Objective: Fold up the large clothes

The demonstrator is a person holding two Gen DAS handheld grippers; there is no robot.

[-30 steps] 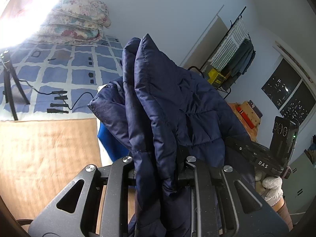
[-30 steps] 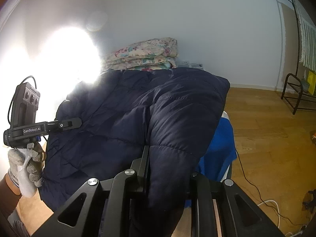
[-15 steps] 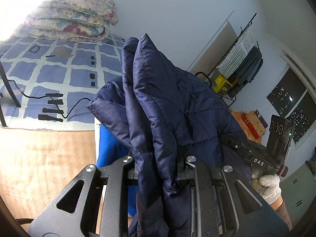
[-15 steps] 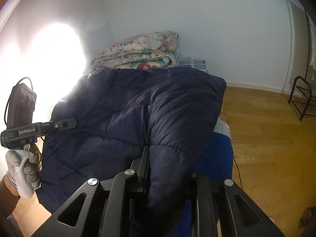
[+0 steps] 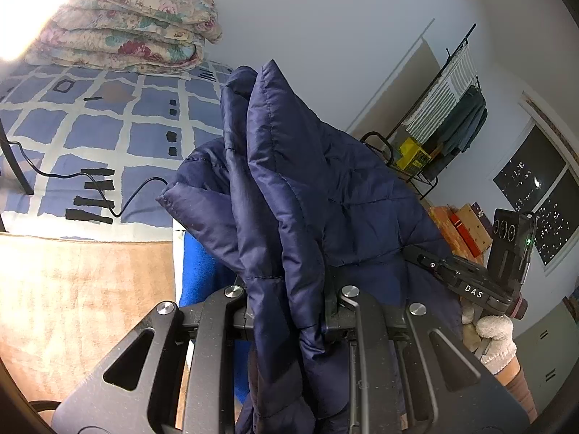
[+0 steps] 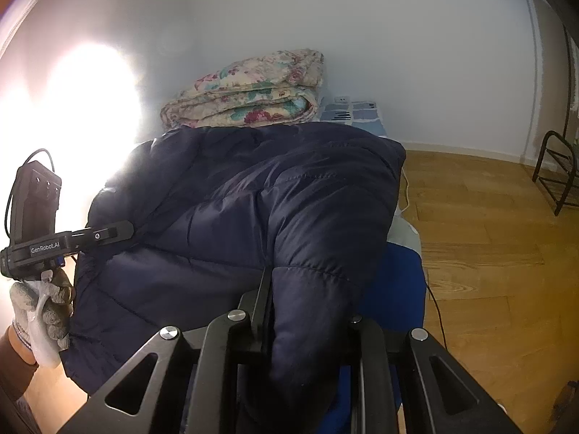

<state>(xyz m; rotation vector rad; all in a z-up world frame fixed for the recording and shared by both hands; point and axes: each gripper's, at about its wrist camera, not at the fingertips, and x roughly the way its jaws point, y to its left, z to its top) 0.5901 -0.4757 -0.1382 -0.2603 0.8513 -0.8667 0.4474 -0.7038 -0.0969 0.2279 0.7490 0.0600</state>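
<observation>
A navy quilted puffer jacket [image 5: 325,195] hangs lifted between both grippers. My left gripper [image 5: 289,300] is shut on a bunched edge of the jacket; the cloth hides its fingertips. My right gripper [image 6: 307,311] is shut on another thick edge of the jacket [image 6: 253,209], and its fingertips are hidden too. The right gripper also shows in the left wrist view [image 5: 470,285], at the jacket's right side, held by a gloved hand. The left gripper shows in the right wrist view [image 6: 105,235], at the jacket's left side. A blue cloth [image 6: 394,289] lies under the jacket.
A folded floral quilt [image 5: 126,32] lies on a blue-and-white checked bedspread [image 5: 90,123] near the wall. A black cable [image 5: 137,195] and a tripod leg [image 5: 14,159] lie on it. A tan blanket [image 5: 79,289] is in front. A clothes rack [image 5: 445,108] and wooden floor [image 6: 488,253] are at the right.
Both grippers keep hold of the jacket and have moved toward the quilt end of the bed; the quilt looks nearer and the jacket sits lower over the blue cloth.
</observation>
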